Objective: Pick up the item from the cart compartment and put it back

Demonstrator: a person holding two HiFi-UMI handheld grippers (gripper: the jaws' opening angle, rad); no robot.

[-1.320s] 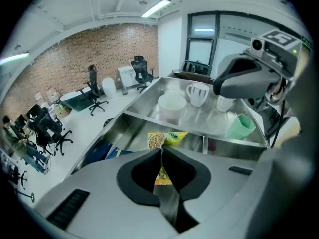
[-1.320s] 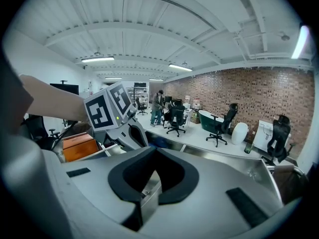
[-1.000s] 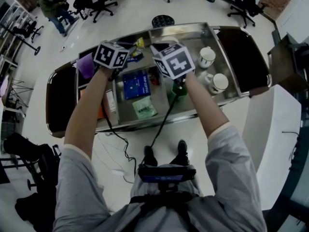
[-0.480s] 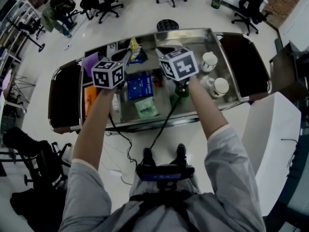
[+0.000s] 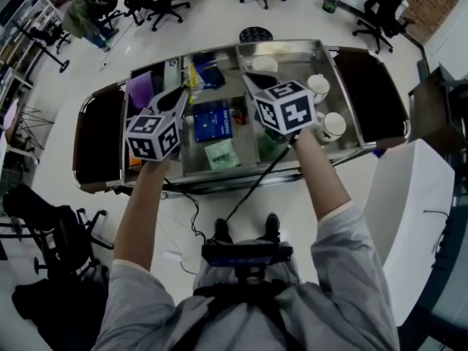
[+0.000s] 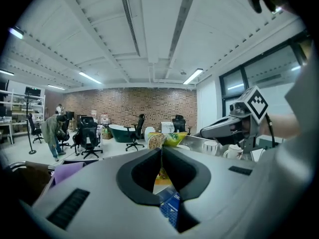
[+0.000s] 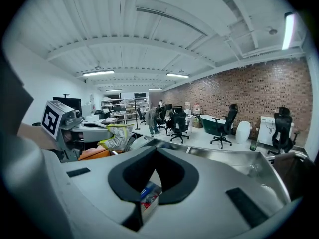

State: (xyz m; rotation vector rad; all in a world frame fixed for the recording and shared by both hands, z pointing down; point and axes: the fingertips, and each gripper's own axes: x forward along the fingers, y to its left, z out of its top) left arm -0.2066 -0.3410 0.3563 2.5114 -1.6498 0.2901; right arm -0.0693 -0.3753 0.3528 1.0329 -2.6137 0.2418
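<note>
yellow snack packet [image 7: 115,136] pinched in left gripper [image 6: 161,150], carried left and higher over cart [image 5: 289,44] since before; right gripper [image 7: 156,150] closed, empty. right gripper view shows packet whole, left's only its top.

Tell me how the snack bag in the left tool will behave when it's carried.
The snack bag looks crinkled and puffy, so it is probably light and floppy. In the right gripper view it droops from the tool, so it may swing. The left tool pinches it nearly flat, so the film might slip if jerked.
</note>
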